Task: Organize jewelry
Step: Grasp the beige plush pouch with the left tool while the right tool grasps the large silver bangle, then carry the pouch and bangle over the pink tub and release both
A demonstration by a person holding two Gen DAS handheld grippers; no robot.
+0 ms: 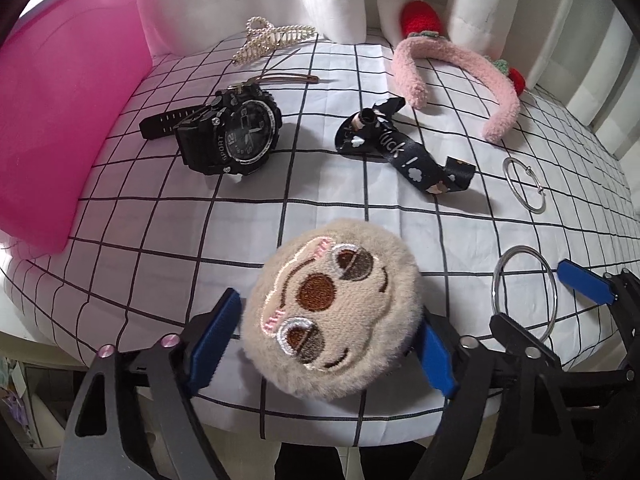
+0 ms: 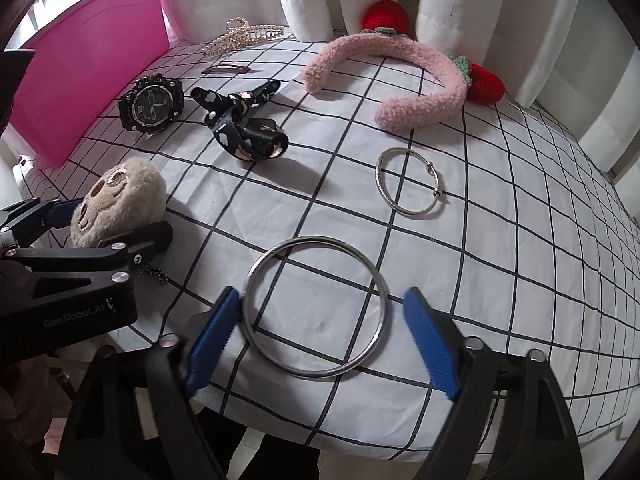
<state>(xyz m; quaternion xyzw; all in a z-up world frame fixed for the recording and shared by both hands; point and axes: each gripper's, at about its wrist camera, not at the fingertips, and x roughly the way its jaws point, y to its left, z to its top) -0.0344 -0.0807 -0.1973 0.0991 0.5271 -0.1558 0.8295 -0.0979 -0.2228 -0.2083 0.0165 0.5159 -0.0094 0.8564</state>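
Jaws astride plush charm (image 1: 330, 308), bangle (image 2: 316, 307)

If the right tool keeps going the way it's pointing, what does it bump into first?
Probably the big silver ring, lying flat between the right tool's open blue fingers, then the checked cloth under it. Depth is hard to judge.

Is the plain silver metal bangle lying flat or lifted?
Lying flat: plain silver metal bangle rests on the checked cloth between the right claw's blue pads.

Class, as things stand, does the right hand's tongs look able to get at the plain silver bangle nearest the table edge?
Probably yes. The right tongs already straddle the bangle, which lies flat on the checked cloth, with nothing between the blue pads and its rim.
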